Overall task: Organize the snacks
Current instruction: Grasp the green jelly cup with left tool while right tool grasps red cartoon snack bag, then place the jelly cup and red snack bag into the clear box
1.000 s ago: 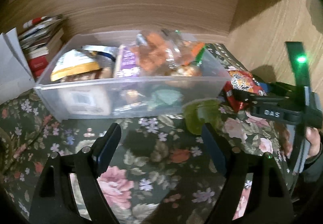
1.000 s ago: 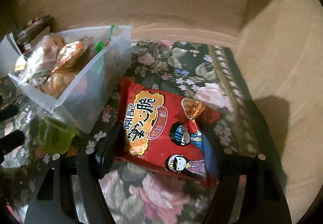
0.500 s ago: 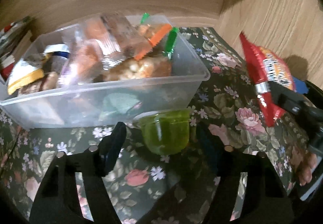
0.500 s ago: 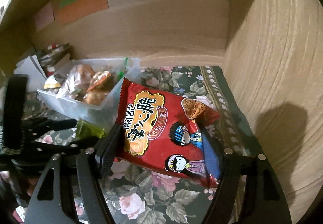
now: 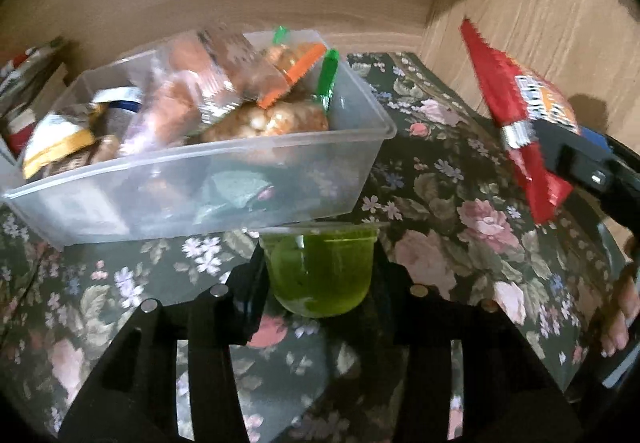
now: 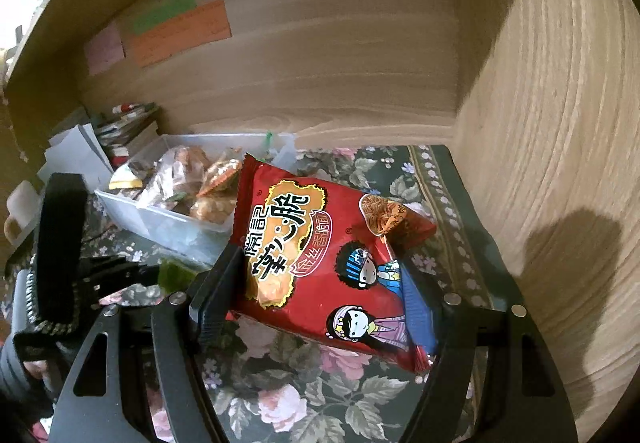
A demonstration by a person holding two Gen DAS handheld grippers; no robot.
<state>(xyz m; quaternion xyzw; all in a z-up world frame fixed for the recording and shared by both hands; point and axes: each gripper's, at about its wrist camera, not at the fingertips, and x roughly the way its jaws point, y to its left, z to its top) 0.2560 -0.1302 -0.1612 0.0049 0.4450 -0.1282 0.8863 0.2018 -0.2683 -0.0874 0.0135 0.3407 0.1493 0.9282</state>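
Both wrist views, angled down, share the snack bin (image 5: 360, 147).

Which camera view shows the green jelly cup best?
The left wrist view. There the green jelly cup sits whole between the closing fingers of the left gripper, right before the clear bin. The right wrist view shows only a dark green sliver, mostly hidden behind the red snack bag.

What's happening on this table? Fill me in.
A person is sorting snacks with a tool in each hand. The left tool is closing around a green jelly cup standing on the floral cloth beside the clear snack bin. The right tool holds a red snack bag above the cloth.
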